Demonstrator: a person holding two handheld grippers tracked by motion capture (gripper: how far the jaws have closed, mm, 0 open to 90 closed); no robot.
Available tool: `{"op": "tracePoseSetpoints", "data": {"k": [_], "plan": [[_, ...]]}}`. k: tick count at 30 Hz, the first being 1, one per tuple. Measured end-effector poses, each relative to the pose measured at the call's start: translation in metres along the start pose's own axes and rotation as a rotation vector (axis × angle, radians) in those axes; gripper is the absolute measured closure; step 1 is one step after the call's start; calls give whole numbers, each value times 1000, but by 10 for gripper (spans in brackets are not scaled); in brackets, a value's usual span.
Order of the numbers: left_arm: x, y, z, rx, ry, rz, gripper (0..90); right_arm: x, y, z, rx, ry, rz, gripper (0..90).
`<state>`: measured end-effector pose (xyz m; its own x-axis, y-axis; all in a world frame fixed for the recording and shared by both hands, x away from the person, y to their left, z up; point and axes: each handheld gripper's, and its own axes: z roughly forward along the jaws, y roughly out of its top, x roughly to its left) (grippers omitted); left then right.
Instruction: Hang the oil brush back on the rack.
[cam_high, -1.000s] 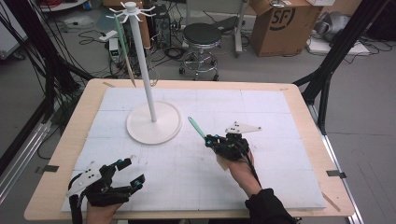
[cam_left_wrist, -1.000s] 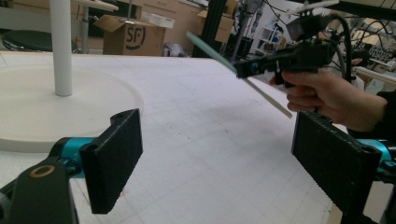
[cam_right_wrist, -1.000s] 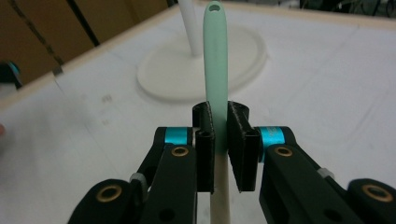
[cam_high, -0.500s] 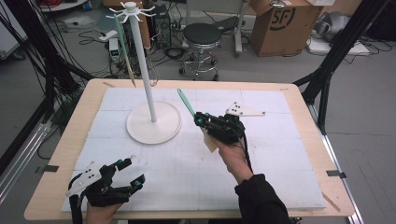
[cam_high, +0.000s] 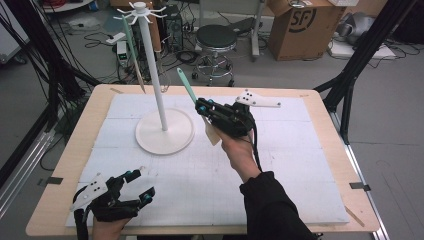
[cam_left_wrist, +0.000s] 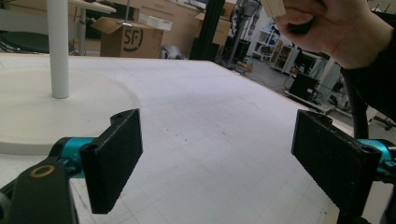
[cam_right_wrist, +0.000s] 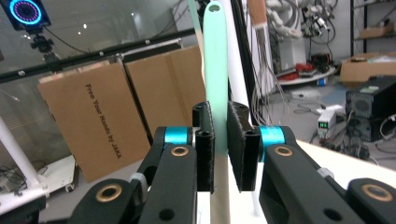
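Spatula (cam_right_wrist: 216, 84) is seen clamped between the right gripper (cam_right_wrist: 219, 144) jaws in the right gripper view, hole-ended handle up; in the high view it is held raised, right of the rack (cam_high: 164, 131). Left gripper (cam_left_wrist: 219, 158) jaws are apart, nothing held.

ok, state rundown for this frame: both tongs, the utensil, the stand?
right tongs: shut on the mint-green utensil, raised off the table
mint-green utensil: held by its handle, hole end pointing up toward the rack
left tongs: open, nothing between them, low at the near edge of the table
white hook stand: upright on its round base; one utensil already hangs from a hook
table: white mat on top
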<state>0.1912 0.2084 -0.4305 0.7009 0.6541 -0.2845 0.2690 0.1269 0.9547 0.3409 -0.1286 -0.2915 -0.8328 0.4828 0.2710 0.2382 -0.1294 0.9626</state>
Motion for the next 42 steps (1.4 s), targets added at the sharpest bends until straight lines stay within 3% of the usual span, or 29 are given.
{"op": "tracePoseSetpoints", "data": {"k": [13, 17, 21, 31, 36, 42], "plan": [[0, 0, 0, -4, -3, -2, 170, 10, 23, 21, -97, 38, -12, 822], [0, 0, 0, -3, -3, 0, 170, 12, 30, 29, -122, 52, 4, 822], [-1, 0, 0, -7, -8, 0, 170, 15, 36, 39, -122, 67, 22, 823], [2, 1, -1, -10, -5, -3, 170, 17, 58, 55, -141, 70, 15, 823], [3, 1, -1, -12, -4, -9, 170, 19, 65, 63, -132, 51, -13, 823], [3, 1, -2, -15, -2, -8, 170, 18, 66, 67, -115, 29, -12, 822]]}}
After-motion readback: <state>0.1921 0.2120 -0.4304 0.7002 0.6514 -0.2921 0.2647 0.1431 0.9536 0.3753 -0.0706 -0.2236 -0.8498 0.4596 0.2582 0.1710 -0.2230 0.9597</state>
